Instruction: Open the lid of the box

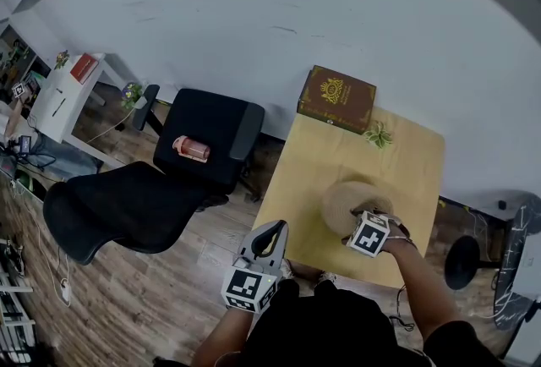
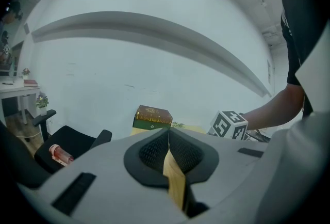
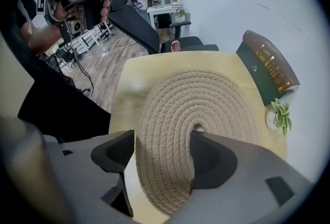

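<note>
Jaws of right gripper [image 3: 160, 153] gape over round, beige coiled-rope lid [image 3: 201, 99].

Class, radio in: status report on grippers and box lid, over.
Left gripper shut, empty. Right gripper open, astride lid. Lid not yet lifted. Book well apart.

In the head view the right gripper [image 1: 369, 232] covers the woven lid [image 1: 342, 200] from its 4 o'clock side, and whatever sits under that lid is out of sight. The person's torso [image 1: 338, 331] hides the desk's [image 1: 321, 154] edge at 6 o'clock. In the right gripper view the lid's centre is half behind one of the fingers [image 3: 211, 158]. In the left gripper view the left gripper [image 2: 168, 135] hides all but a sliver of desk. The red thing [image 1: 191, 149] on the chair [image 1: 220, 124] is too small to identify.
</note>
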### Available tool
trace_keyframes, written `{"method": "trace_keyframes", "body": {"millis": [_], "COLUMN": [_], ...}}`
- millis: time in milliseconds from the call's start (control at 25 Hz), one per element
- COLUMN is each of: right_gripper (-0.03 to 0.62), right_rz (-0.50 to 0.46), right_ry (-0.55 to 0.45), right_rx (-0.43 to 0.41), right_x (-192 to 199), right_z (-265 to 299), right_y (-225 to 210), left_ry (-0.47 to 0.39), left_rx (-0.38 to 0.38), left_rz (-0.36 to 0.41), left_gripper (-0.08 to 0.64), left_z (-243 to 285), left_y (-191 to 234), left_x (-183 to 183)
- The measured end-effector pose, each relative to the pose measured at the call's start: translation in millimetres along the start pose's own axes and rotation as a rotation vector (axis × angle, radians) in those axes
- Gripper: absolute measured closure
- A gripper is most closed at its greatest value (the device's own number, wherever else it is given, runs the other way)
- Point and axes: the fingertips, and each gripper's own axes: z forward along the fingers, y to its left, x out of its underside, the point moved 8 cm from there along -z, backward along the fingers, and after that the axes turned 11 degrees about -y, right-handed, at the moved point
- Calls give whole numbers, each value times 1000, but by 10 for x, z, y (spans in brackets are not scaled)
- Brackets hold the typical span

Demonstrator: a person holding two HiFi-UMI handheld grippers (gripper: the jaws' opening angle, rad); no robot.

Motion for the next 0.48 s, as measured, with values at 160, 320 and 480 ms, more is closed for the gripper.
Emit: {"method": "trace_keyframes", "body": {"millis": [160,320,480], "right_gripper": [249,253,258], "right_rz": [17,29,30], "right_ry": [18,22,23], "right_rx": [-10,-18,-4], "right_x": [2,-13,-20], "right_z": [8,14,7], "right_y": [-33,-38,-36], "left_ry": [-10,-18,-20], "left_rx": [-10,-10,-10], "left_rz": [-22,-21,-23], "left_gripper": [538,538,538], "left_z": [6,15,26], "left_y": [43,57,61], "left_x": [-30,-57,-58]}}
